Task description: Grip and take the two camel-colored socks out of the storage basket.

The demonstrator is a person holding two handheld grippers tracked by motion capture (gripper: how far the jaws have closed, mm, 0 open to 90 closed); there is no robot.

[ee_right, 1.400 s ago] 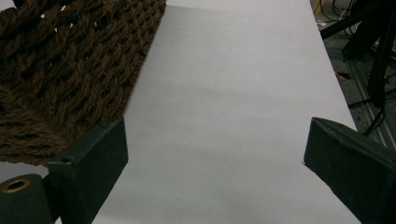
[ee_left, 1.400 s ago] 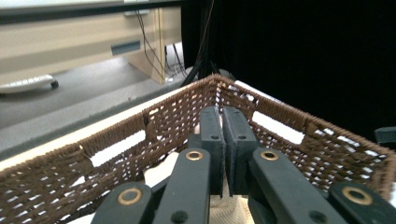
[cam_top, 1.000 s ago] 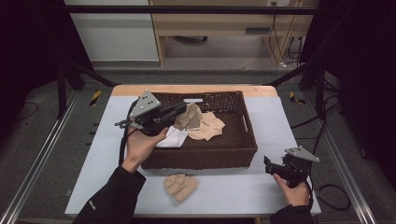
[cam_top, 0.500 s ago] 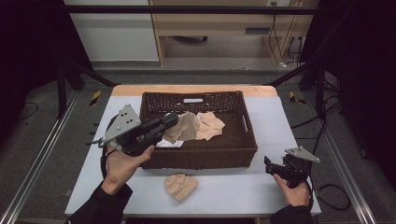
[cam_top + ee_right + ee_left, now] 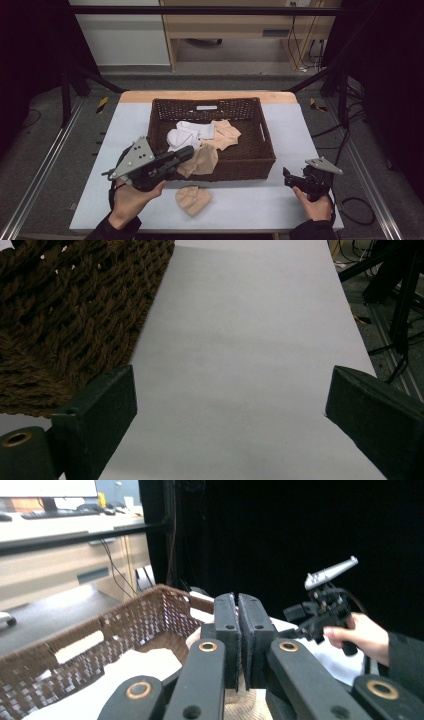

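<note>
My left gripper (image 5: 186, 153) is shut on a tan sock (image 5: 201, 161) that hangs from its jaws over the front wall of the brown wicker basket (image 5: 266, 150). In the left gripper view the jaws (image 5: 238, 600) are pressed together, with tan fabric (image 5: 246, 706) just below them. White socks (image 5: 190, 132) and another tan sock (image 5: 226, 134) lie inside the basket. A further tan sock (image 5: 194, 199) rests on the table in front of the basket. My right gripper (image 5: 288, 178) stands open at the front right, its jaws (image 5: 230, 390) wide apart over bare table.
A pale sheet covers the table (image 5: 300, 125). In the right gripper view the basket corner (image 5: 65, 315) sits to the left. A wooden desk (image 5: 240, 25) stands beyond the table, and metal frame rails (image 5: 45, 165) run along both sides.
My left gripper has pulled back towards the front left, drawing the tan sock from the basket's middle to its front wall. The right gripper has stayed put.
</note>
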